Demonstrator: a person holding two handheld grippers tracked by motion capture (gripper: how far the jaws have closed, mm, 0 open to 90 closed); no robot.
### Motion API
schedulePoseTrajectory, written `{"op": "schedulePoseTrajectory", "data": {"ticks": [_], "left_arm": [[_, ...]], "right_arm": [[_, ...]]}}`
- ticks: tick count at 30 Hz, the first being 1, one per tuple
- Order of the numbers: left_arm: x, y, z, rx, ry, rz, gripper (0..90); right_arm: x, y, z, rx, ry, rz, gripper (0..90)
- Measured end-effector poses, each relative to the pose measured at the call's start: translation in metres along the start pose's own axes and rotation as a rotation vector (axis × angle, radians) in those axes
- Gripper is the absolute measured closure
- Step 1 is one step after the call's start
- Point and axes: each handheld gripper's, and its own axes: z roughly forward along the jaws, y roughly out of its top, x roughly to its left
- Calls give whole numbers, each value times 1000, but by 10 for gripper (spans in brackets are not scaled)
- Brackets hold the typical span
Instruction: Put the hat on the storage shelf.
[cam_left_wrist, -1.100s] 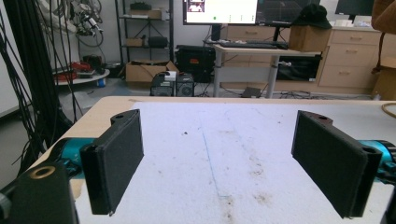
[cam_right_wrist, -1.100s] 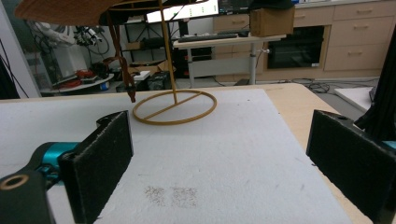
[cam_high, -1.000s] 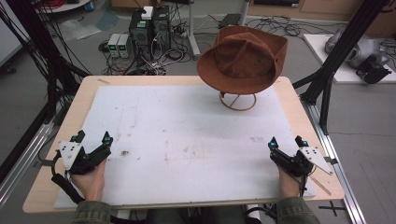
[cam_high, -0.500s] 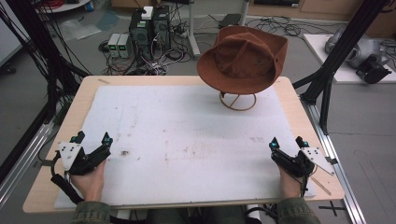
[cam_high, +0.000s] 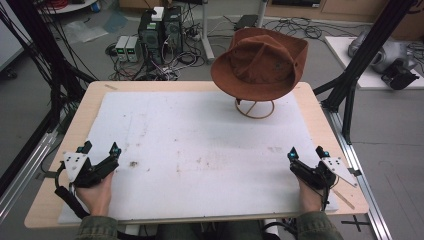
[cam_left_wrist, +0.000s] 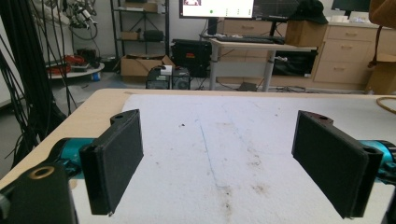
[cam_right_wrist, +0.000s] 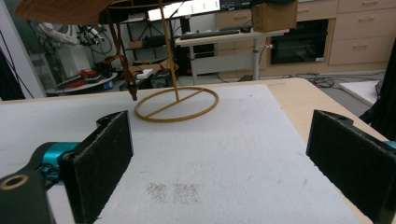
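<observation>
Both grippers are sitting low near the person's edge of the table (cam_high: 60, 200), well apart from each other. Over on the left side, the left gripper (cam_high: 100, 149) is gaping wide with nothing between its jaws, just stained white mat (cam_high: 200, 140) showing beyond them. On the other side, the right gripper (cam_high: 306, 152) is likewise spread wide and holding nothing. Far across the mat, a brown hat (cam_high: 260, 64) is perching on a thin wire stand (cam_high: 255, 108), whose ring base (cam_right_wrist: 177, 104) is lying flat on the mat
</observation>
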Motion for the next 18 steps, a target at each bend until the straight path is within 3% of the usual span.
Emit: {"op": "schedulePoseTrajectory", "data": {"ticks": [18], "left_arm": [[1, -2, 2, 21, -10, -7, 169]], "right_arm": [[1, -1, 1, 16, 9, 8, 65]]}}
